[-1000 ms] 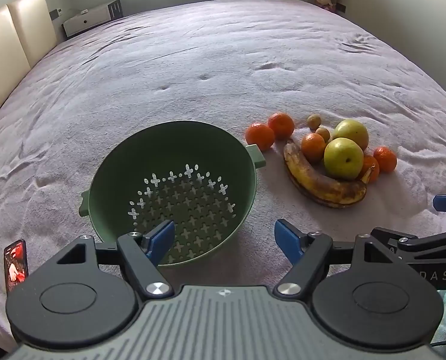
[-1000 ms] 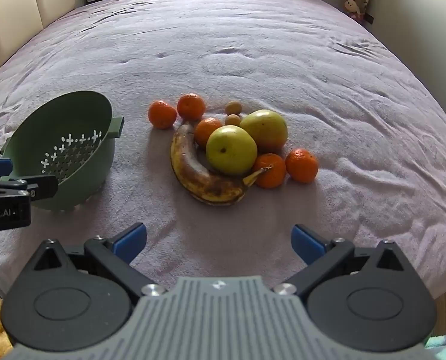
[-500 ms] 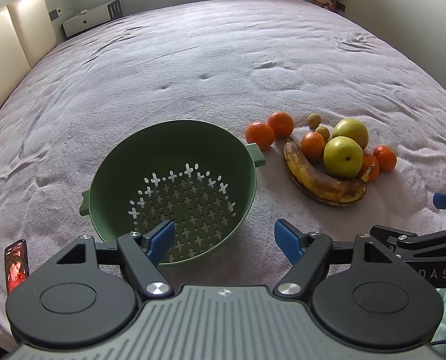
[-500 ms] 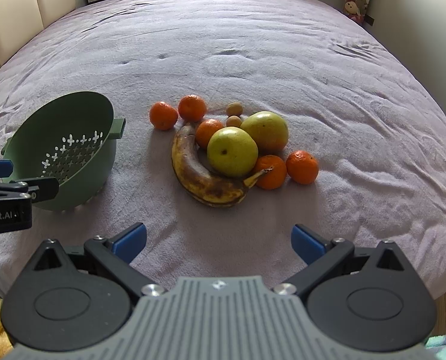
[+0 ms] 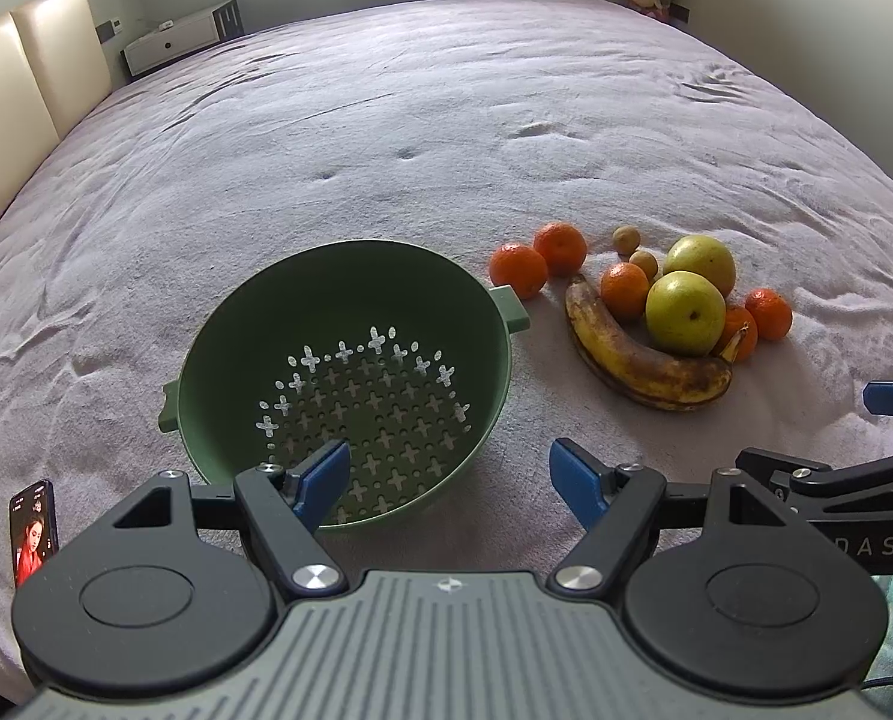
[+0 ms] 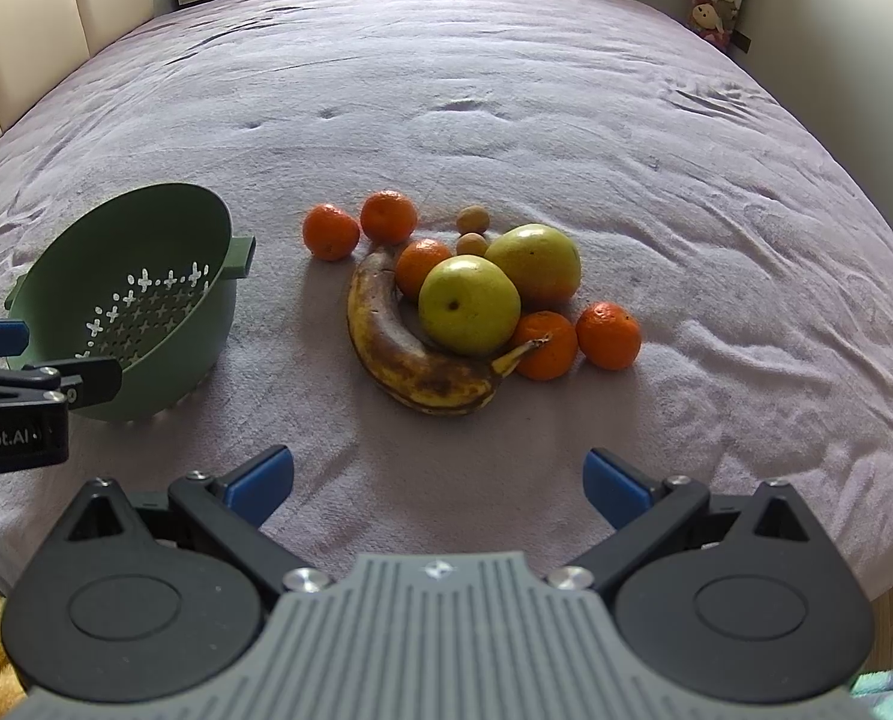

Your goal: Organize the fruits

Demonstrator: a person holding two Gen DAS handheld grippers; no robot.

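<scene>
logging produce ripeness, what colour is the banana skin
Yellow, heavily mottled with dark brown, on the banana; it shows best in the right wrist view.

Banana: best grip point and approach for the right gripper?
Probably the banana mid-body, on the curve's outer, near side, coming from above with the open right gripper. Its inner curve cradles the green apple, and the stem end touches a mandarin.
</scene>
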